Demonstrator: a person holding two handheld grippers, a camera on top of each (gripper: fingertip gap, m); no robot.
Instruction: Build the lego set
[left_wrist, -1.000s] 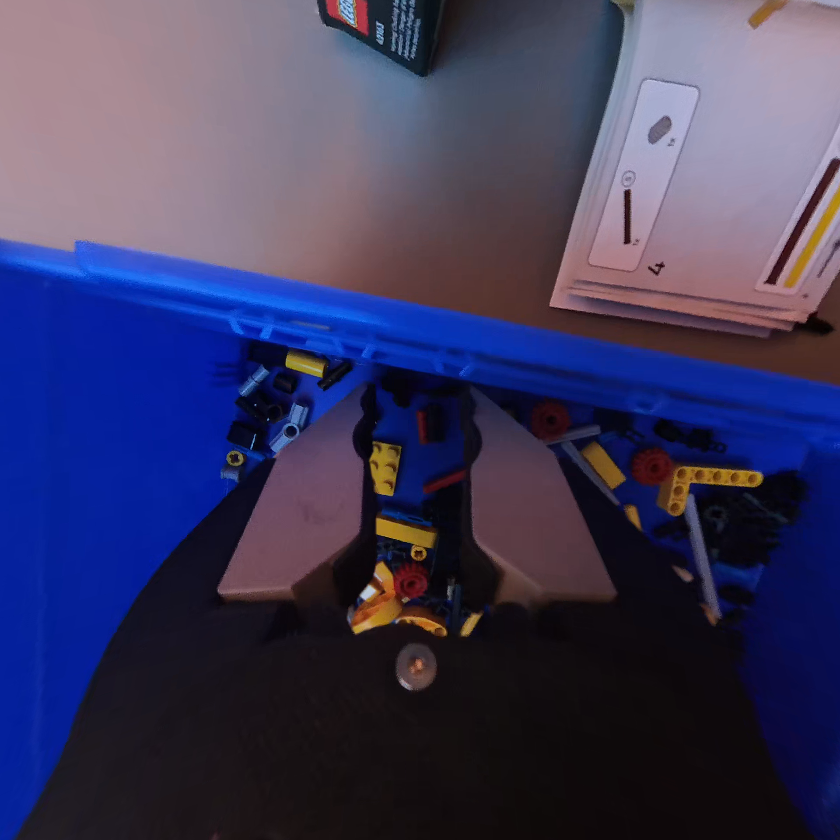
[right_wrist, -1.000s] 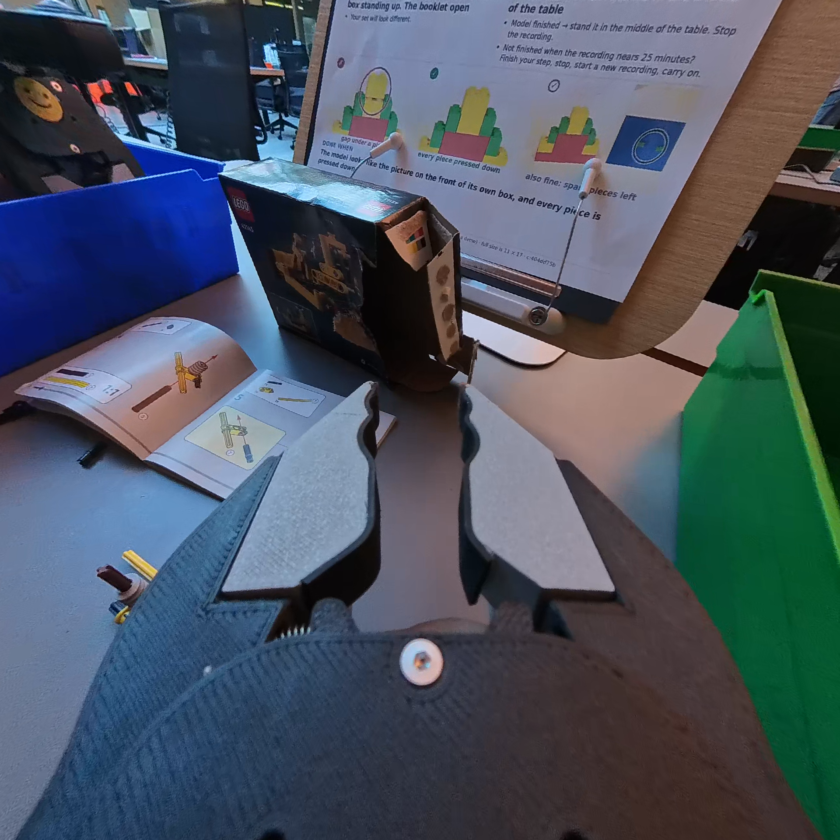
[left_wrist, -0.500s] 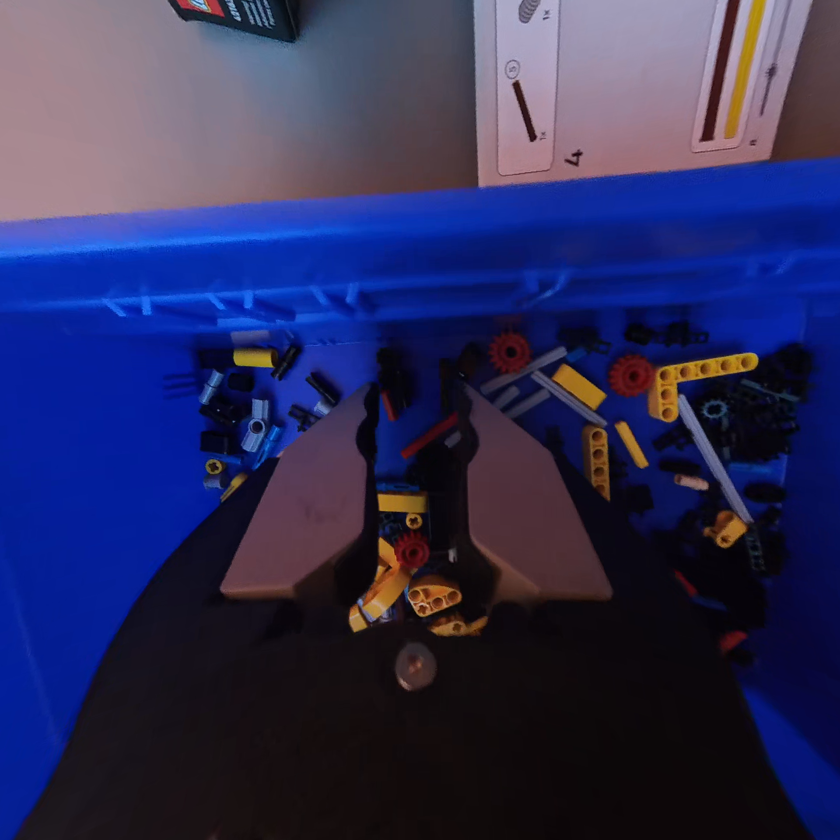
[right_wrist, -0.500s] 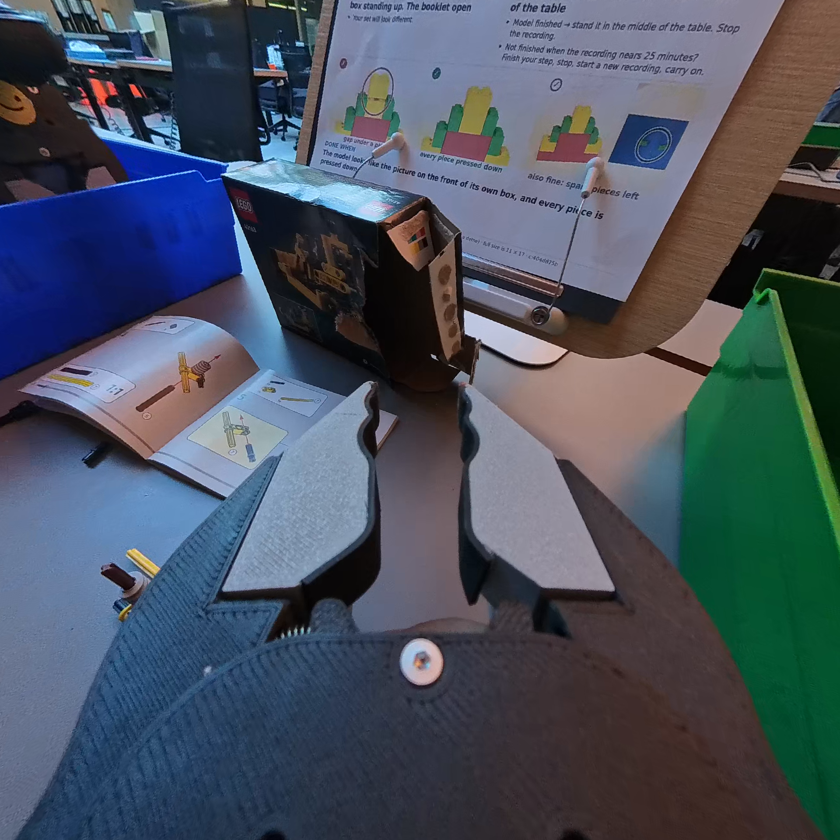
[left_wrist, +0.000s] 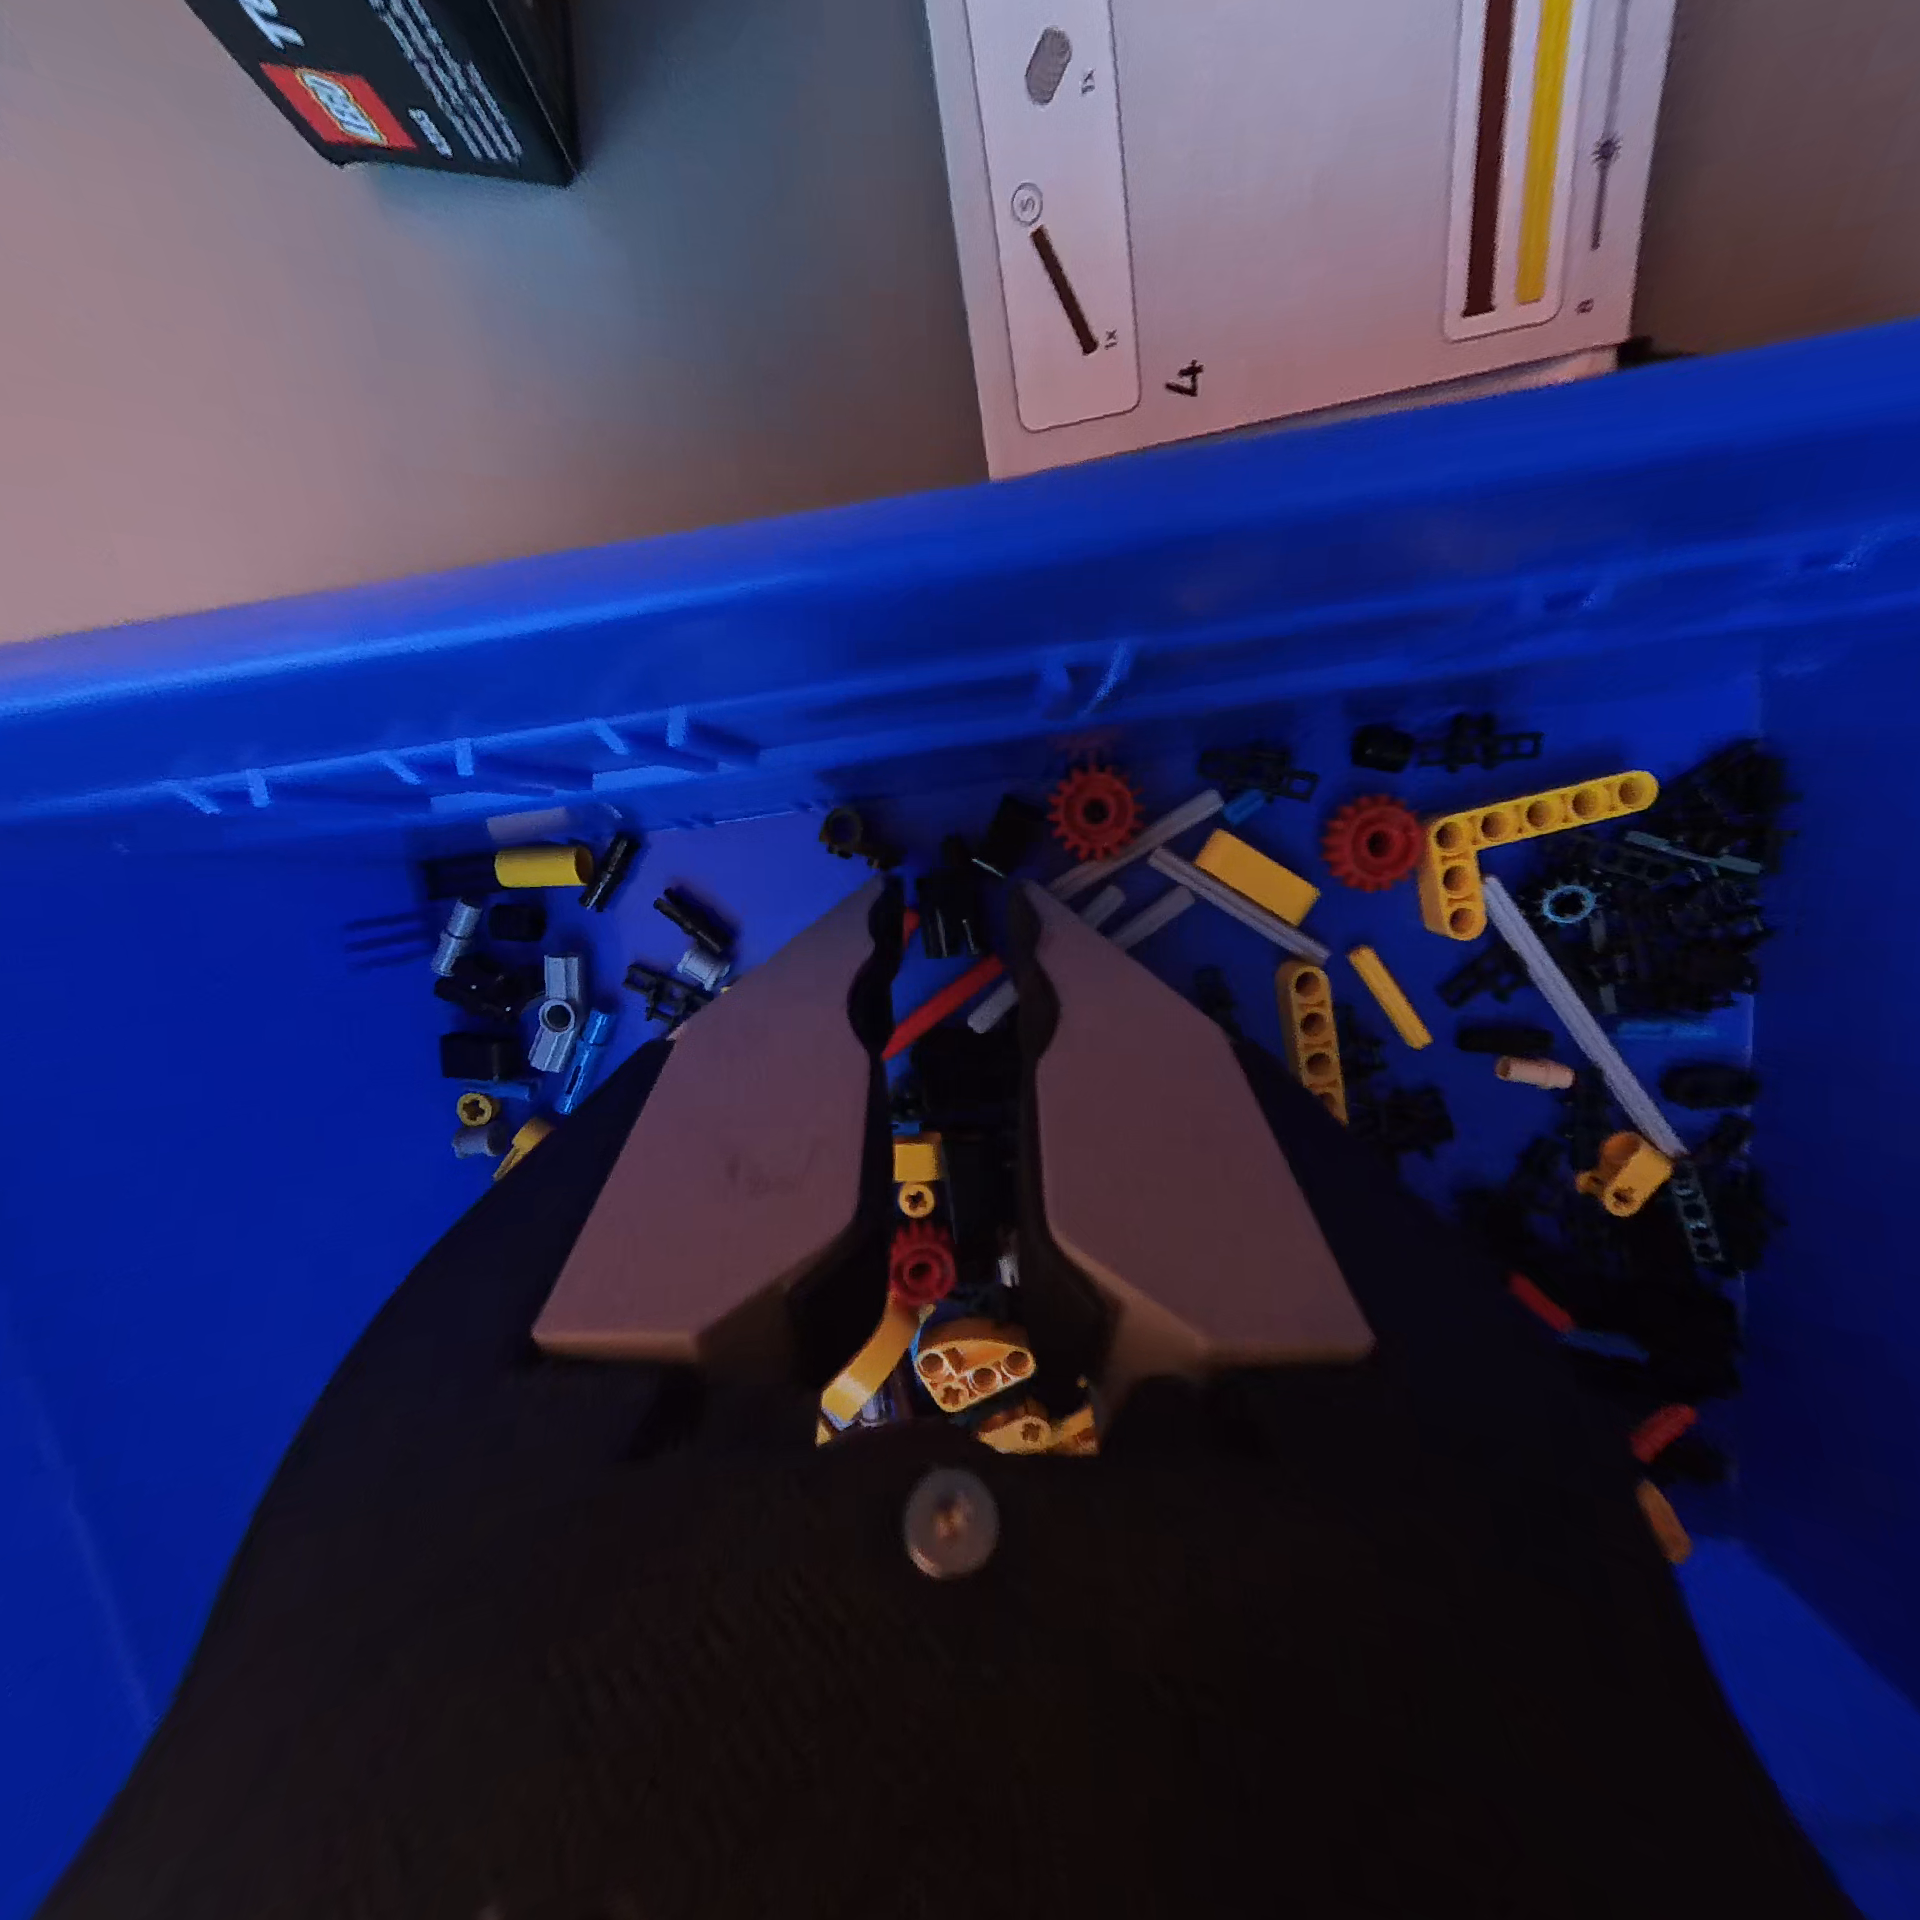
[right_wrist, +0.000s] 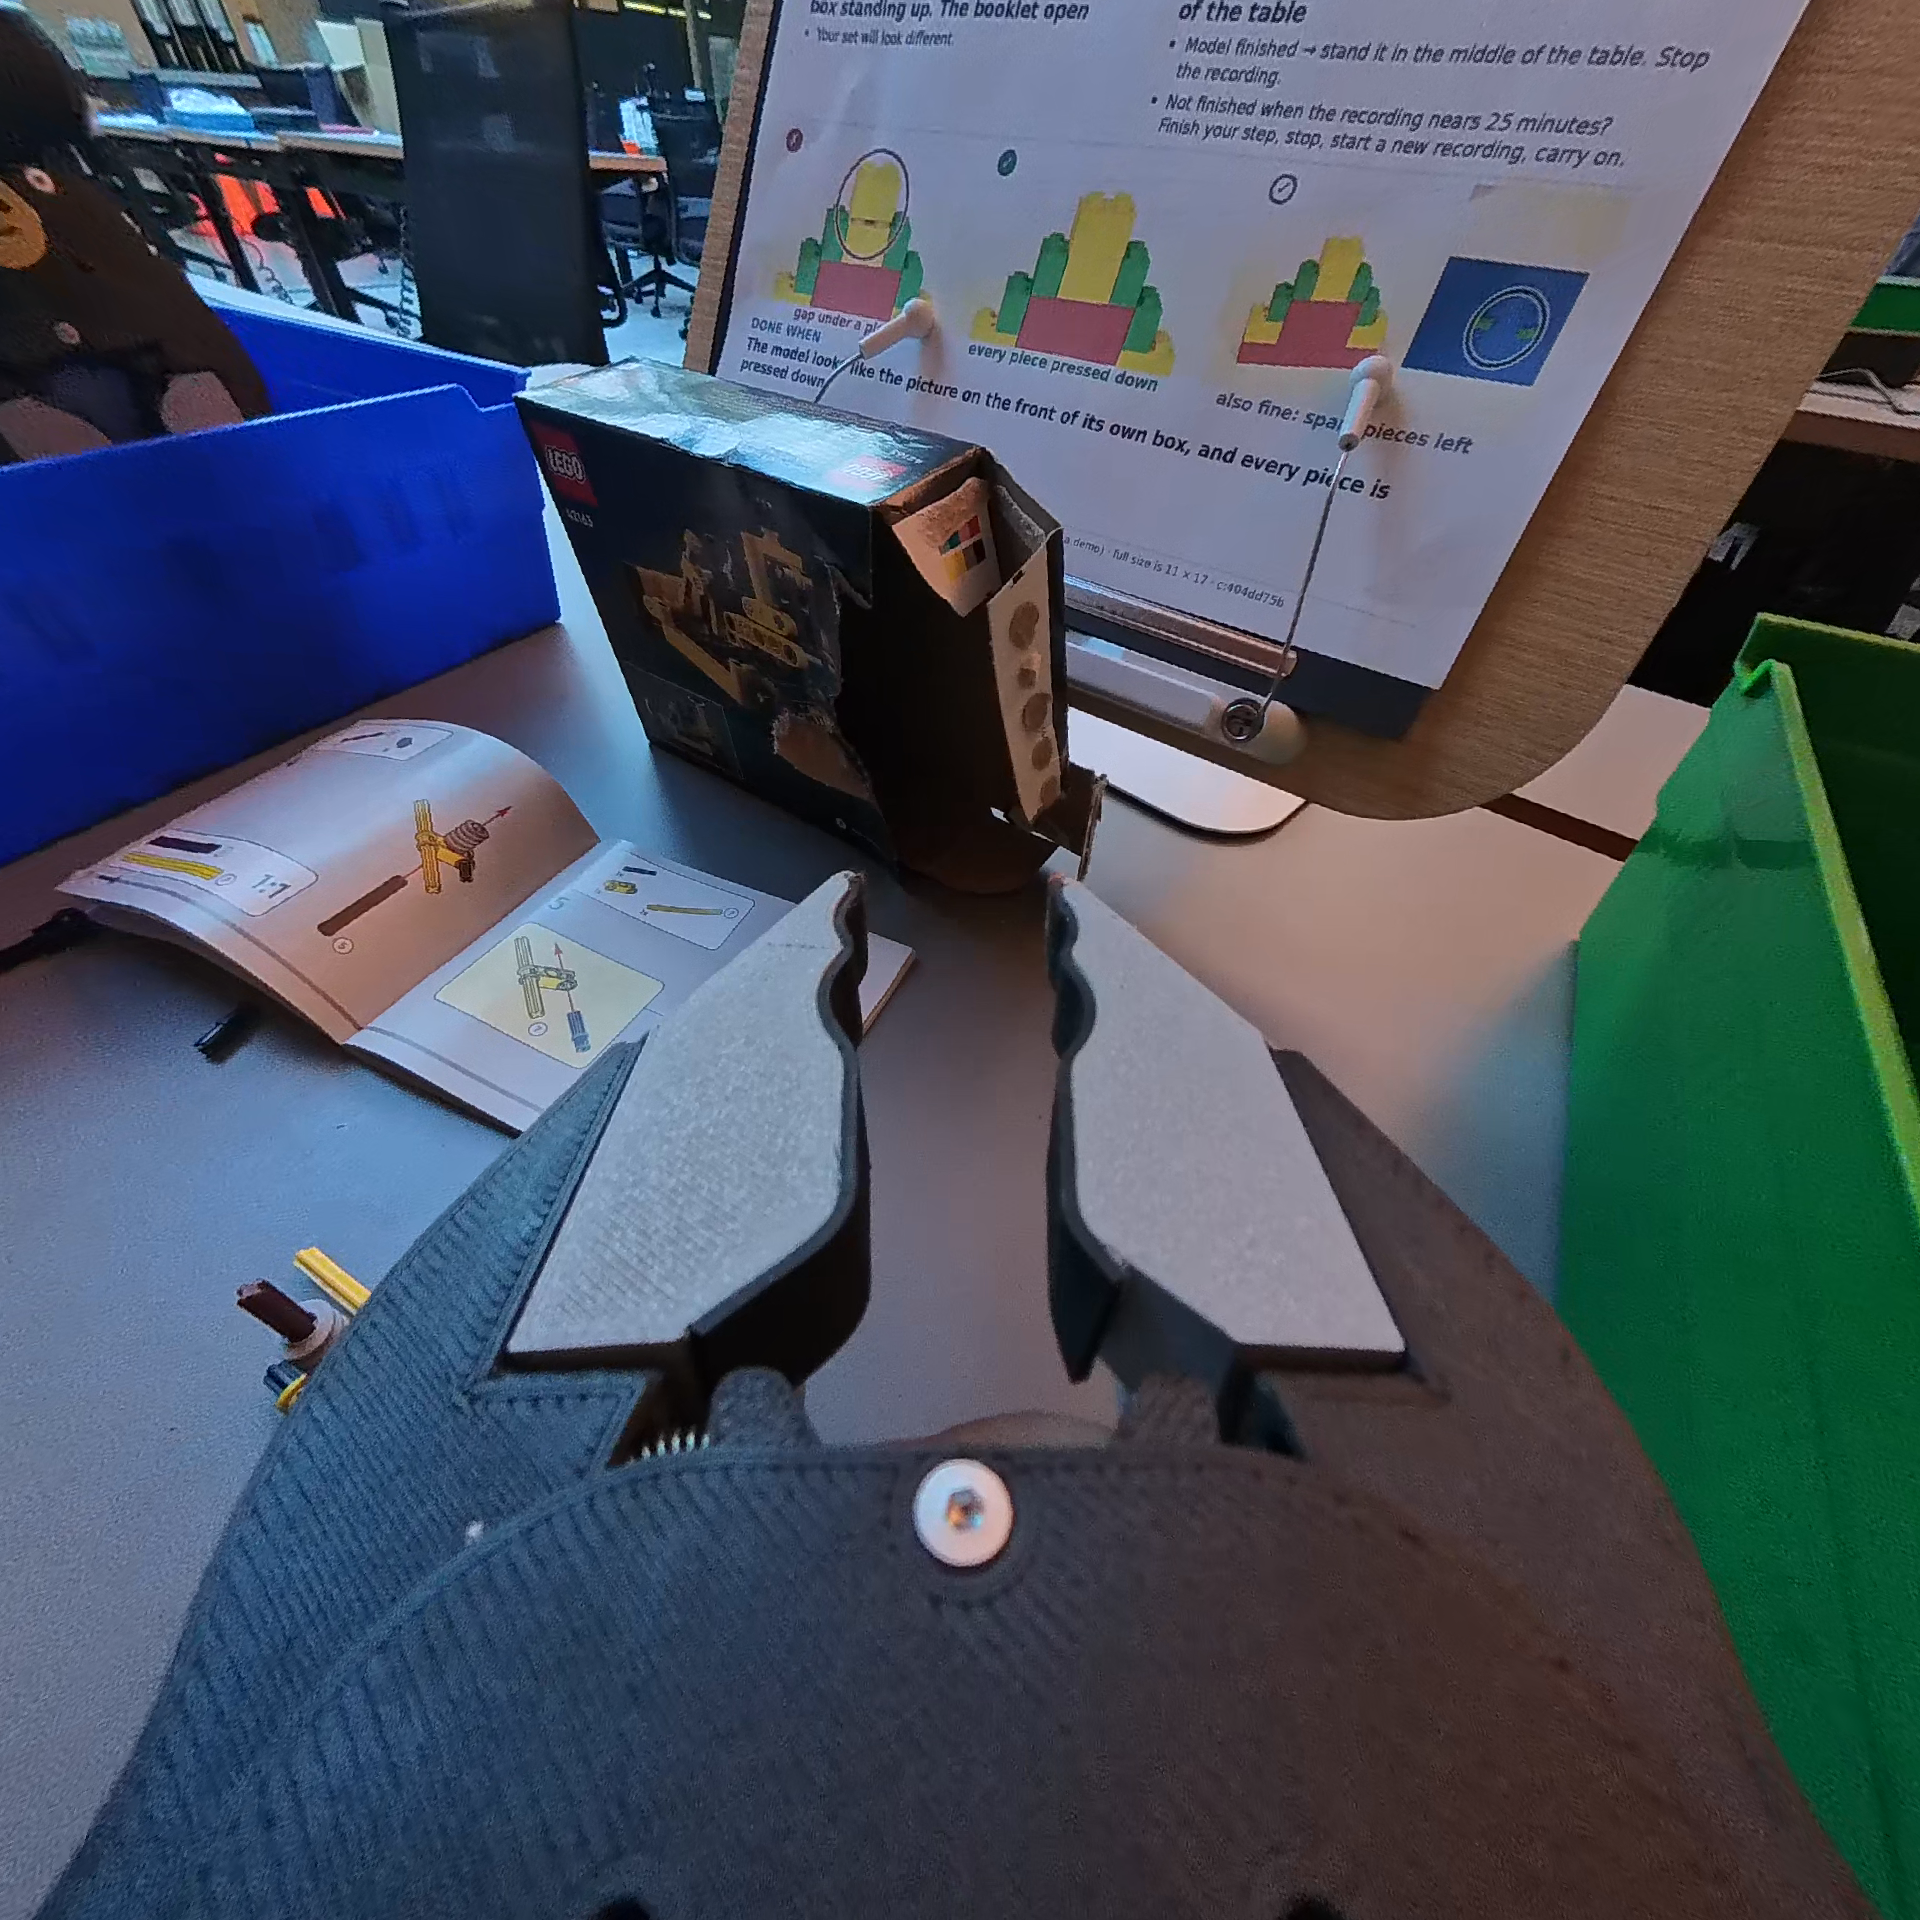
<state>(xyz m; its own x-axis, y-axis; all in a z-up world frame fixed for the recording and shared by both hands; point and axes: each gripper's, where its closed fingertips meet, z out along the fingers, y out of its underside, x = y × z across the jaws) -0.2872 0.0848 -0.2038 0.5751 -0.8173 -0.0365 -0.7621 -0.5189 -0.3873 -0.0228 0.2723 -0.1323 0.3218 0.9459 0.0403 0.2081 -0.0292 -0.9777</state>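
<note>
The left gripper (left_wrist: 951, 899) hangs half open and empty over the blue bin (left_wrist: 935, 582); at 12 o'clock lies a red axle (left_wrist: 940, 1006), light, stiff, slippery, best pinched mid-length. The right gripper (right_wrist: 954, 894) is likewise apart, empty.

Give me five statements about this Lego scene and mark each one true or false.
1. The left gripper hangs over loose pieces in the blue bin. True.
2. The right gripper grips a yellow beam. False: it is open and empty above the table.
3. The Lego box stands upright. True.
4. The instruction booklet is closed. False: it lies open.
5. A red bin stands right of the right gripper. False: that bin is green.
</note>
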